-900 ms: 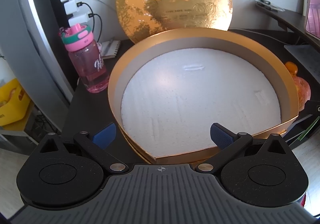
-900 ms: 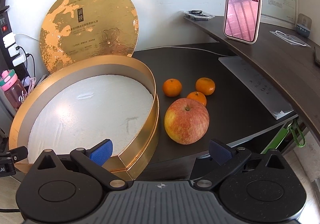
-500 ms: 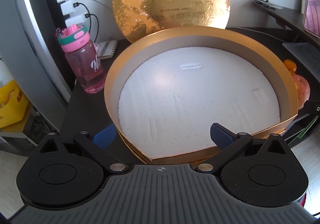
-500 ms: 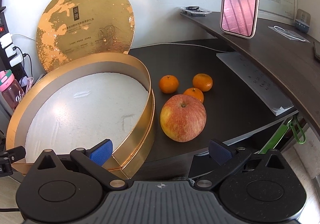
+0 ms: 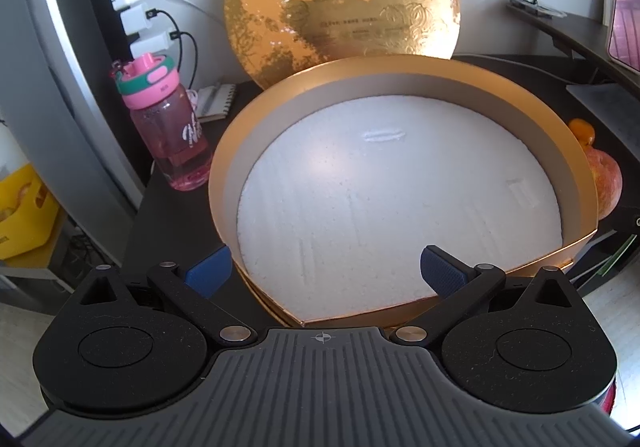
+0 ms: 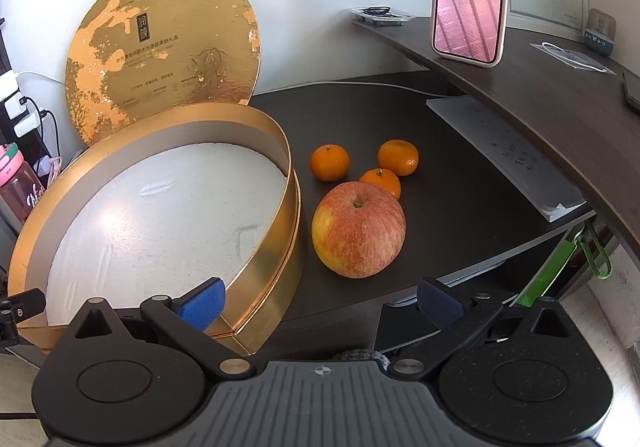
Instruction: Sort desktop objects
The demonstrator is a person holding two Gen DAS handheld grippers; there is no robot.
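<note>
Fruit lies all to the right of the round gold box (image 6: 256,279). The left tool (image 5: 326,271) hangs wide and empty over the box's near rim, its foam floor bare. The apple (image 6: 358,231) sits on the table (image 6: 460,199) just beside the box wall, three oranges (image 6: 329,162) close behind it. The right tool (image 6: 320,301), also spread wide and empty, faces the apple almost straight ahead, so the right hand is probably nearer for the pick.

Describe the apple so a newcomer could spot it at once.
Find the big round gold box on the dark desk. Just right of its wall lies the apple, red and yellow striped, far bigger than the three tangerines behind it.
</note>
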